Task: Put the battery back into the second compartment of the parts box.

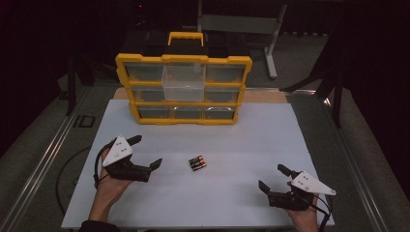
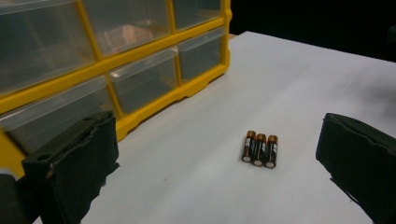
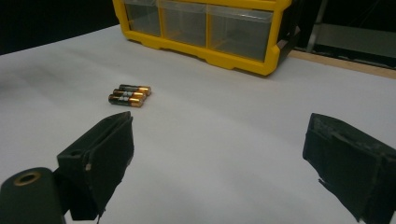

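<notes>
Hovering either side of batteries [image 1: 197, 163]: left gripper [image 1: 145, 151] & right gripper [image 1: 274, 177], both jaws apart, empty. Batts lying together mid tabletop [image 1: 251, 145], handy for pickup; organizer [image 1: 183, 89] waiting behind w/ drawer [image 1: 183, 83] pulled out.

Left black two-jaw gripper [image 1: 146, 152]: matte black body topped by a pale grey three-cornered plate [image 1: 117, 150] bearing small dark dots; a black cable [image 1: 99, 162] loops behind the jaws. Each jaw is faced with a rough-edged black pad [image 2: 86, 161]; a round hole sits on the block just behind it. Right black two-jaw gripper [image 1: 273, 177]: same build, same grey plate [image 1: 312, 183]; a brass-ringed hole [image 3: 26, 178] lies behind one jaw. A dark sleeve cuff [image 1: 96, 225] shows behind the left gripper.
</notes>
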Motion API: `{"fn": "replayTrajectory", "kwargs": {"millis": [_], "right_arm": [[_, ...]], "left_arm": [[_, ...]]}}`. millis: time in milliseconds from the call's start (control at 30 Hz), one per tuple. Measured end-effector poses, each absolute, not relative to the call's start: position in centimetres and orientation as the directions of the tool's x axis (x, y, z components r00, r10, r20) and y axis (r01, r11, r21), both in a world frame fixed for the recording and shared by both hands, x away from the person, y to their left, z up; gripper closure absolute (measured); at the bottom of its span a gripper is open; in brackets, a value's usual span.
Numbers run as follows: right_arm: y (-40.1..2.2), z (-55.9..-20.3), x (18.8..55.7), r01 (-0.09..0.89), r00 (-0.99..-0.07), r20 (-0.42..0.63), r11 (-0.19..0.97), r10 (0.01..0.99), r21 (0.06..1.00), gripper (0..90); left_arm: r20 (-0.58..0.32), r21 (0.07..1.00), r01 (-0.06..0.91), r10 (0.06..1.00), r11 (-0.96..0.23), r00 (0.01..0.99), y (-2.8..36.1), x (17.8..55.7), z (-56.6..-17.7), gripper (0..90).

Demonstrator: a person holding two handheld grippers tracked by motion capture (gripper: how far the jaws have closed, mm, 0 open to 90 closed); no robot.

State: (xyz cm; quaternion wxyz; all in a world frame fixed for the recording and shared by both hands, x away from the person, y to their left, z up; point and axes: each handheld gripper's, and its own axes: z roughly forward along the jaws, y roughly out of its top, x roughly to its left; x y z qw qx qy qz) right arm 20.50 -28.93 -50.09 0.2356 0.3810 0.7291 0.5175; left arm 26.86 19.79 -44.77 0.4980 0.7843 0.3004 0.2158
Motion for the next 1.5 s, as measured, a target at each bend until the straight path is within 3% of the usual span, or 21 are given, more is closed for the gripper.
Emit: {"fn": "replayTrajectory", "kwargs": {"millis": [567,733,1500], "right_arm": [[-29.2,-50.1,20.5,0.317,-0.590,0.052,0.172,0.806,0.933,8.2],[-29.2,-50.1,20.6,0.317,-0.592,0.051,0.175,0.804,0.932,8.3],[-29.4,-50.0,20.6,0.325,-0.587,0.056,0.172,0.808,0.930,8.3]], "left_arm": [[0.003,0.871,0.322,0.659,-0.372,0.752,16.9,31.4,-45.5,0.3],[-0.039,0.831,0.383,0.646,-0.403,0.762,16.0,32.8,-45.7,0.3],[-0.011,0.656,0.432,0.564,-0.619,0.826,11.0,35.4,-47.6,5.0]]}}
